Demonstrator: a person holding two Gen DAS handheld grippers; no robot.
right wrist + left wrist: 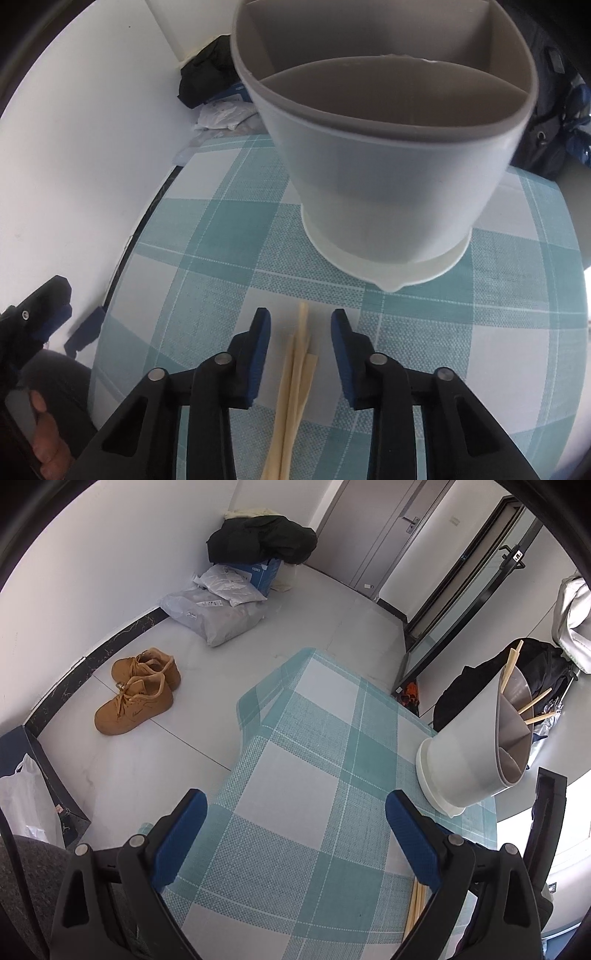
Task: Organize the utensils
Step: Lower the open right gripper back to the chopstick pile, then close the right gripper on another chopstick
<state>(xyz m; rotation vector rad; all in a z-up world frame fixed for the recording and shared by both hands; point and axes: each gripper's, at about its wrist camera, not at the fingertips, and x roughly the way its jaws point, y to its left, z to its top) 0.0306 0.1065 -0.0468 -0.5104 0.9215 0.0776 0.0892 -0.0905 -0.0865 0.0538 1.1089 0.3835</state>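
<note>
A white utensil holder [388,177] with grey inner dividers stands on the teal checked tablecloth [229,236]. In the left wrist view the holder [469,746] has several wooden chopsticks [532,705] sticking out of it. More chopsticks [295,376] lie loose on the cloth in front of the holder. My right gripper [300,317] straddles them, with a gap on both sides and its pads clear of the wood. My left gripper [295,799] hovers wide open over bare cloth, with the loose chopsticks [417,904] beside its right finger.
The table's left edge drops to a pale tiled floor with tan shoes [140,690], grey parcel bags [221,616] and a black jacket on a box [262,539]. A black backpack [532,672] sits behind the holder. A person's hand [40,443] shows at lower left.
</note>
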